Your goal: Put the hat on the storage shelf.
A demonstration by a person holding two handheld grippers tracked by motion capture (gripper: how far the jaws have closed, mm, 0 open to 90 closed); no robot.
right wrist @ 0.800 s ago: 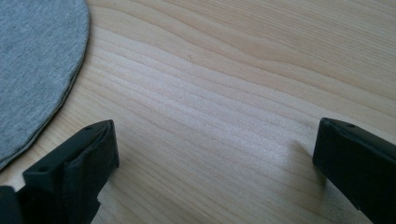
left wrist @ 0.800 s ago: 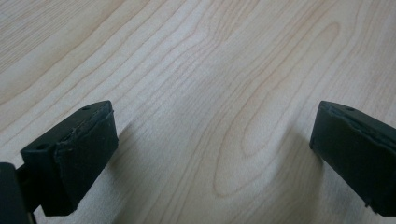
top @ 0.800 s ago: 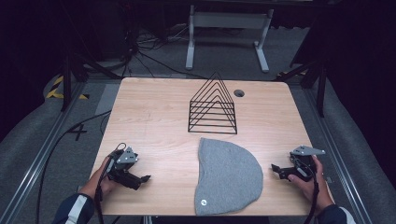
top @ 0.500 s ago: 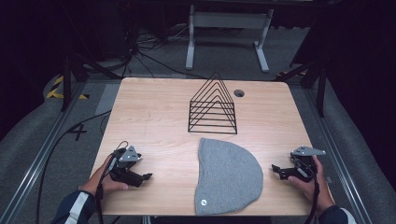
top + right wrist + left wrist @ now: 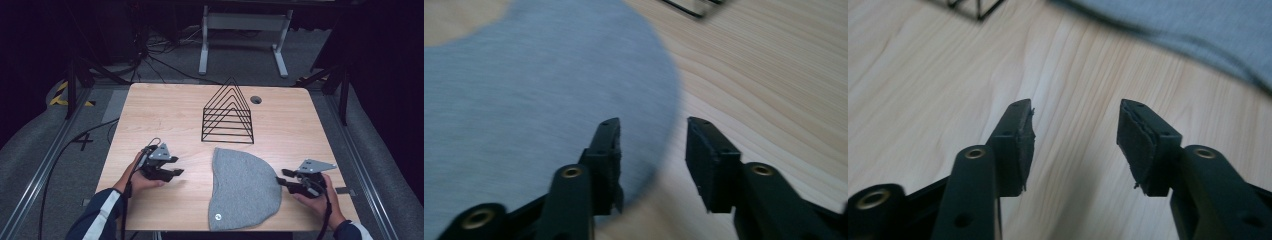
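I hold my right gripper (image 5: 281,178) low over the table (image 5: 165,115), its jaws parted with nothing between them, its tips just at the right edge of the grey beanie (image 5: 242,192). In the right gripper view (image 5: 651,150) the beanie (image 5: 539,100) spreads ahead and to the left of the jaws; its curved edge passes under the gap between them, and I cannot tell whether the pads touch the cloth.

My left gripper (image 5: 176,168) lies to the left of the beanie, apart from it, its jaws open and empty, pointing toward the cloth. In the left gripper view (image 5: 1075,142) bare wood lies between the jaws, the beanie (image 5: 1198,35) ahead and to the right.

The black wire rack (image 5: 228,112) stands beyond the beanie, farther from both grippers.
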